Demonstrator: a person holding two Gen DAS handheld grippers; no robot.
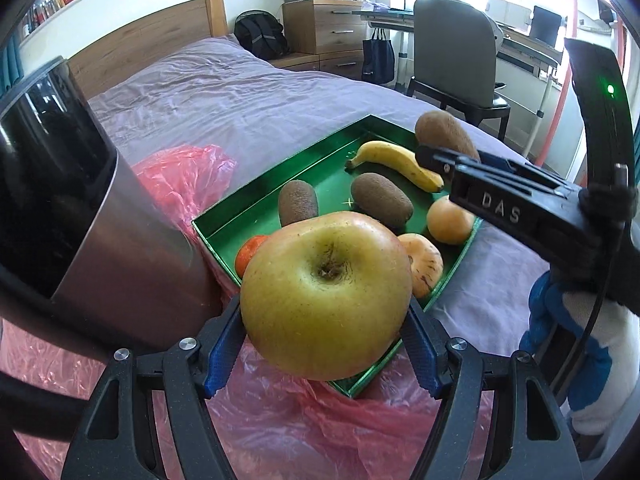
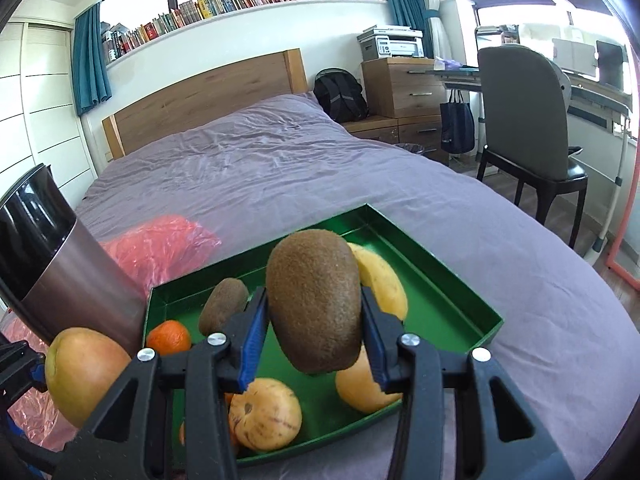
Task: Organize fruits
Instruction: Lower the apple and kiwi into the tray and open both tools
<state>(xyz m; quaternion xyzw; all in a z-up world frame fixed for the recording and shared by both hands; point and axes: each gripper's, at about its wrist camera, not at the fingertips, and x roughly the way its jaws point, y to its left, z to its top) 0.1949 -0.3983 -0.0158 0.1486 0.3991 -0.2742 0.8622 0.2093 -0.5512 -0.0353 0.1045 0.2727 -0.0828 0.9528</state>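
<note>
A big yellow-green apple [image 1: 326,292] fills the left wrist view, and my left gripper [image 1: 320,340] is shut on it just above the near corner of the green tray [image 1: 280,168]. My right gripper [image 2: 314,320] is shut on a brown kiwi [image 2: 314,304] and holds it over the tray [image 2: 460,292]. In the tray lie a banana [image 1: 396,162], two kiwis [image 1: 298,202] [image 1: 382,200], a tangerine [image 1: 250,254], an orange [image 1: 450,220] and a spotted yellow fruit [image 1: 426,264]. The right gripper [image 1: 430,156] with its kiwi [image 1: 440,132] also shows over the tray's far right side.
The tray rests on a bed with a purple cover [image 2: 280,168]. A red plastic bag [image 1: 180,176] lies under and left of the tray. A tall metal cylinder with a black top [image 1: 100,220] stands at the left. A chair [image 2: 528,120] and desk stand beyond the bed.
</note>
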